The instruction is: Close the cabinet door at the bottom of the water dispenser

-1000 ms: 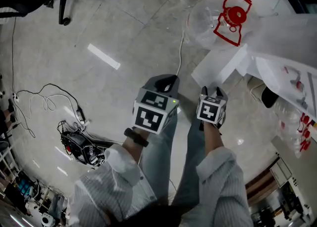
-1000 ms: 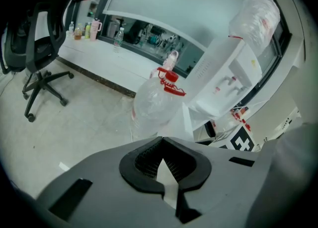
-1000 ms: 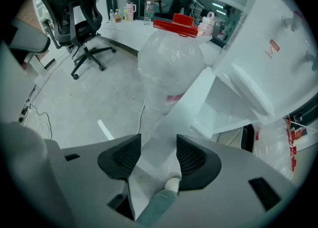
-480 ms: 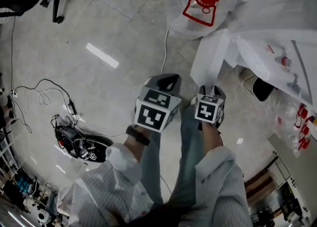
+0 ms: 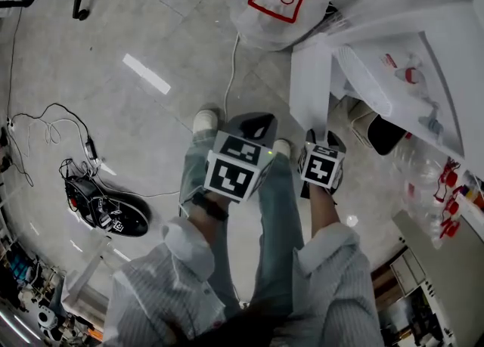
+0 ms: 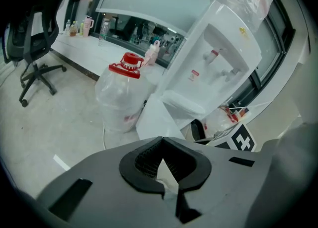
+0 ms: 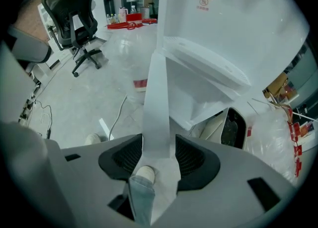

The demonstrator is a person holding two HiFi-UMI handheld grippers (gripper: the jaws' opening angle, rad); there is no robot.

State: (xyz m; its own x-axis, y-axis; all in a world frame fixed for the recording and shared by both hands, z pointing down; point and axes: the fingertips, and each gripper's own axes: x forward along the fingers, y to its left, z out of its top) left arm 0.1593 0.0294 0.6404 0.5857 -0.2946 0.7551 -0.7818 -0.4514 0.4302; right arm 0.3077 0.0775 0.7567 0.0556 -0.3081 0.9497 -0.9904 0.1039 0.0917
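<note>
The white water dispenser (image 6: 218,68) stands tall, with a clear bag over its top. Its cabinet door (image 5: 310,88) is at the bottom of the water dispenser. The door is open and sticks out from the front of the dispenser toward the person. Behind the door the bottom of the dispenser shows a dark hole.

The right gripper (image 7: 159,155) is low down in front of the dispenser, right at the door's outer edge. Its jaws are wide apart. The thin edge of the door lines up in the gap between them. I cannot tell if the black pads (image 7: 191,156) touch the door.

The left gripper (image 6: 161,140) is beside the right one, a bit farther from the dispenser. Its jaws are together at the tips and hold nothing.

A big empty water bottle (image 6: 121,98) with a red cap and red handle sits on the floor just to the left of the dispenser. A black office chair (image 6: 35,48) is far off to the left of the dispenser. The person's white shoe (image 5: 205,121) is on the floor in front of the dispenser, near the door.
</note>
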